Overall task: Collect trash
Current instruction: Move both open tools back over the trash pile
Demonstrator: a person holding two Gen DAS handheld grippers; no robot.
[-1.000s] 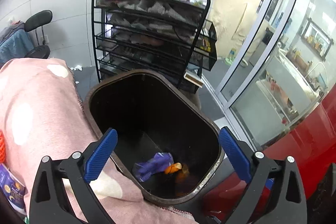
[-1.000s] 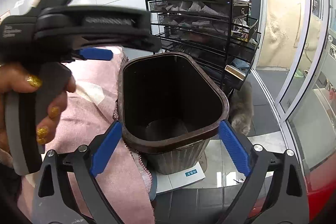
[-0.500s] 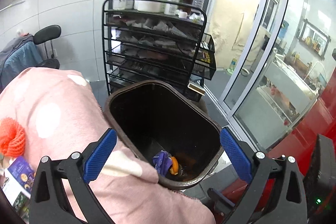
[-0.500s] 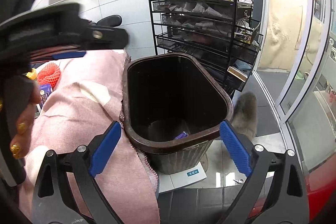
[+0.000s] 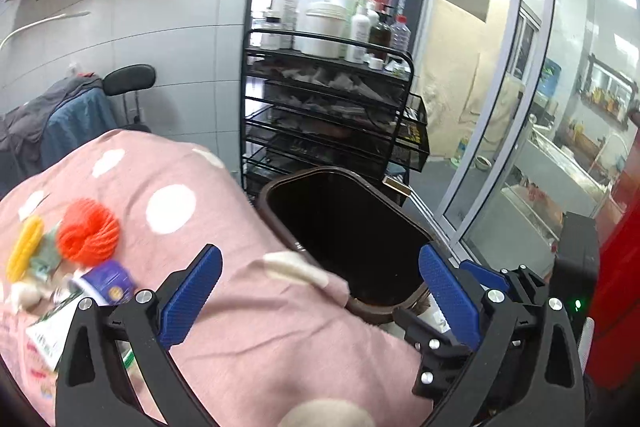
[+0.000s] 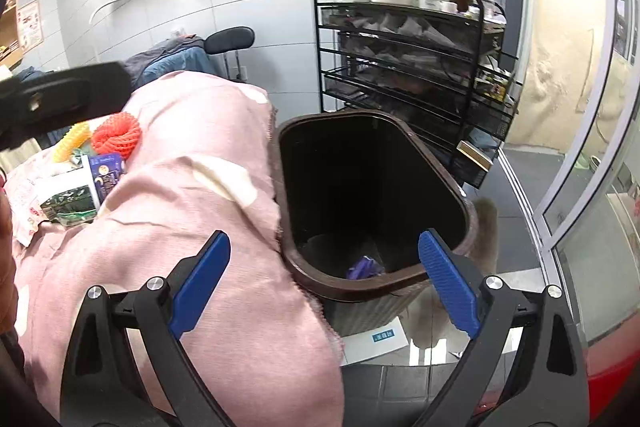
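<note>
Trash (image 5: 86, 267) lies heaped on the pink cloth (image 5: 248, 307), left of your left hand-held gripper (image 5: 320, 291), which hangs released and empty. Your right hand-held gripper (image 6: 324, 283) is also spread wide, holding nothing, over the bin's (image 6: 348, 283) near rim. The risk, as I judge it: the wrappers overlap, so a pinch may drag a neighbour off the cloth, and the orange net (image 5: 88, 237) may squash and slip. The yellow net (image 5: 25, 251) runs long, pointing up and away from you. The bin stands just beside the cloth, a purple scrap (image 6: 364, 269) inside.
</note>
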